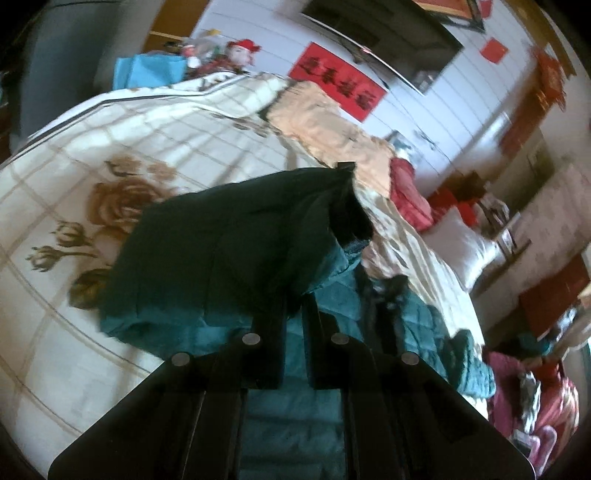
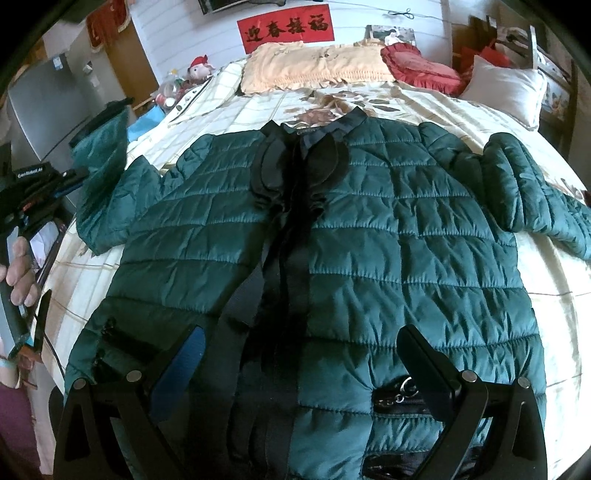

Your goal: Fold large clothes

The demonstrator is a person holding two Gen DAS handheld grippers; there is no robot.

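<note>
A dark green quilted jacket (image 2: 369,240) lies front up on the bed, collar toward the pillows, its black front band running down the middle. My right gripper (image 2: 299,339) is open and hovers above the jacket's lower hem. My left gripper (image 1: 293,306) is shut on the jacket's left sleeve (image 1: 229,236) and holds it lifted above the bed. It also shows at the left edge of the right wrist view (image 2: 70,177), with the sleeve cuff (image 2: 99,144) raised. The right sleeve (image 2: 532,188) lies bent on the bedspread.
The bed has a cream checked bedspread (image 2: 229,99) with a rose print. At its head lie an orange pillow (image 2: 314,66), a red cushion (image 2: 417,62) and a white pillow (image 2: 506,88). A red banner (image 2: 284,27) hangs on the wall. Clutter stands at the left.
</note>
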